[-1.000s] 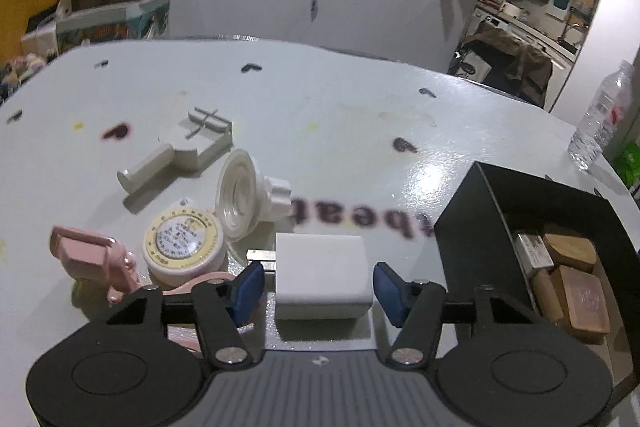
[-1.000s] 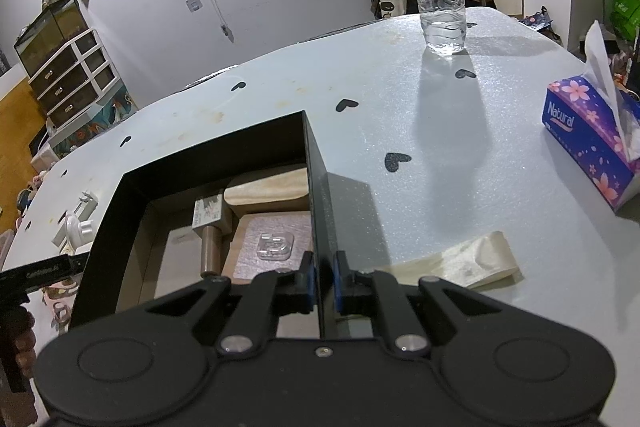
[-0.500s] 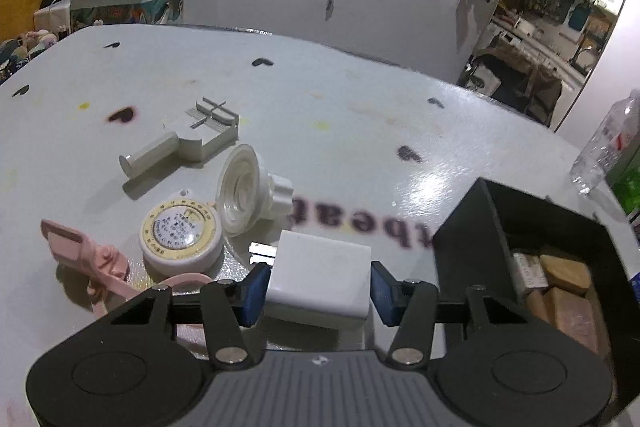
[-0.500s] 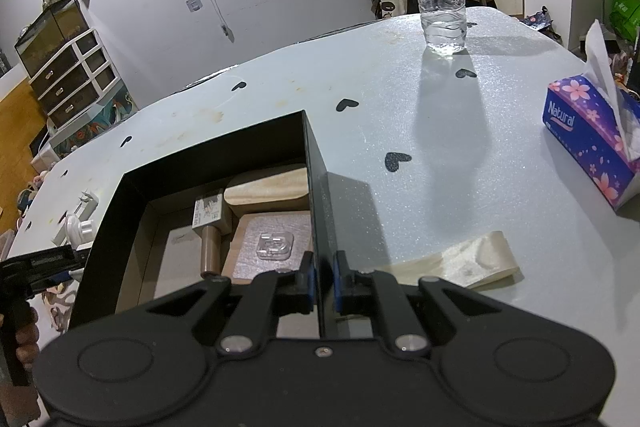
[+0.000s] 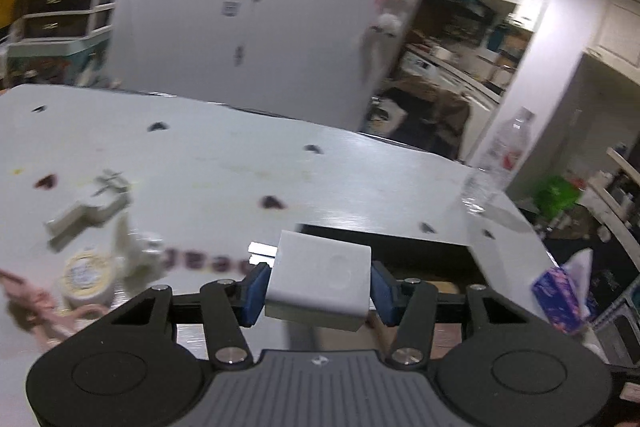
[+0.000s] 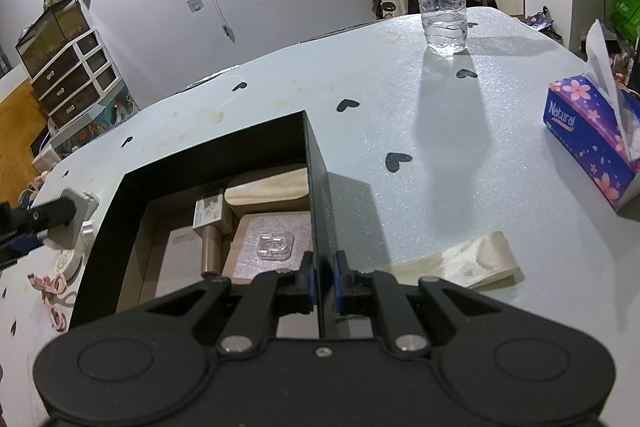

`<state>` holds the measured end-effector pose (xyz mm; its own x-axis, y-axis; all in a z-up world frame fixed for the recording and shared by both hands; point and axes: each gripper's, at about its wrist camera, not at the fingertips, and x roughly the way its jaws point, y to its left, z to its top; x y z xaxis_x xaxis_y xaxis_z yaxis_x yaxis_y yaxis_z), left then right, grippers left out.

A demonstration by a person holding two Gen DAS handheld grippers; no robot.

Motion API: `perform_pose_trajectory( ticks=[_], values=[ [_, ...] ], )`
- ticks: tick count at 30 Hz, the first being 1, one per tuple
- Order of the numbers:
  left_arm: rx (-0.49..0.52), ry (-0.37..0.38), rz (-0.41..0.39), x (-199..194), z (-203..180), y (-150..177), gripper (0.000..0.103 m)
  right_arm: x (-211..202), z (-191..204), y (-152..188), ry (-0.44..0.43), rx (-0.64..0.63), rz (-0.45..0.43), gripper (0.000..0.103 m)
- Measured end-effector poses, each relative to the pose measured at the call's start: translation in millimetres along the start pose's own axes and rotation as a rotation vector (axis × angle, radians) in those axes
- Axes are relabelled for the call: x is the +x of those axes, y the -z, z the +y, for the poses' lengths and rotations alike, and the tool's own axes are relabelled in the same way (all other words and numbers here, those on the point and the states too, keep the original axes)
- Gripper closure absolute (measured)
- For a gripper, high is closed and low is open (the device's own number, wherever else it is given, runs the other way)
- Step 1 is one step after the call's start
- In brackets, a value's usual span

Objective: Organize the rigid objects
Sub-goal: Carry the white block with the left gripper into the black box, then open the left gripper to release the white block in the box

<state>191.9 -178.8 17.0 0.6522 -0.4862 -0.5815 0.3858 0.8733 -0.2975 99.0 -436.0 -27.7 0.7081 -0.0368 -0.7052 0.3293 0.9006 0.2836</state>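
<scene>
Smeared by motion in the left wrist view: round tape measure point(image 5: 87, 278), white plastic pieces point(image 5: 90, 209), printed lettering on the tabletop point(image 5: 208, 261). Black box point(image 5: 400, 251) mostly hidden behind the white block point(image 5: 320, 285). Left tongs point(image 6: 24, 231) cut off at frame edge.

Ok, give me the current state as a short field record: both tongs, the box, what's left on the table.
left tongs: shut on white charger block, lifted off the table, near the box's left wall
right tongs: shut on black box right wall
box contents: wooden blocks, clear hook on a silver card, small brown cylinder
left on table: round tape measure, white hook, pink clip
</scene>
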Motion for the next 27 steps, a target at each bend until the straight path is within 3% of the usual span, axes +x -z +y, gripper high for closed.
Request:
perform_pose_trajectory(
  ticks=[3, 7, 18, 24, 27],
  values=[
    [0.096, 0.015, 0.0, 8.9, -22.0, 3.0, 0.049, 0.0, -0.2, 0.0, 0.0, -0.001, -0.001, 0.093],
    [0.348, 0.029, 0.027, 27.8, -45.6, 7.7, 0.049, 0.0, -0.1, -0.5, -0.004, -0.003, 0.0, 0.093],
    [0.94, 0.195, 0.281, 74.3, -48.7, 0.0, 0.049, -1.3, 0.0, 0.5, -0.011, -0.013, -0.004, 0.093],
    [1.192, 0.268, 0.366, 88.0, -50.3, 12.5, 0.049, -1.2, -0.4, 0.4, -0.011, -0.011, -0.004, 0.093],
    [1.257, 0.269, 0.375, 96.9, -50.7, 13.0, 0.049, -1.3, -0.6, 0.3, -0.012, -0.009, -0.004, 0.093]
  ],
)
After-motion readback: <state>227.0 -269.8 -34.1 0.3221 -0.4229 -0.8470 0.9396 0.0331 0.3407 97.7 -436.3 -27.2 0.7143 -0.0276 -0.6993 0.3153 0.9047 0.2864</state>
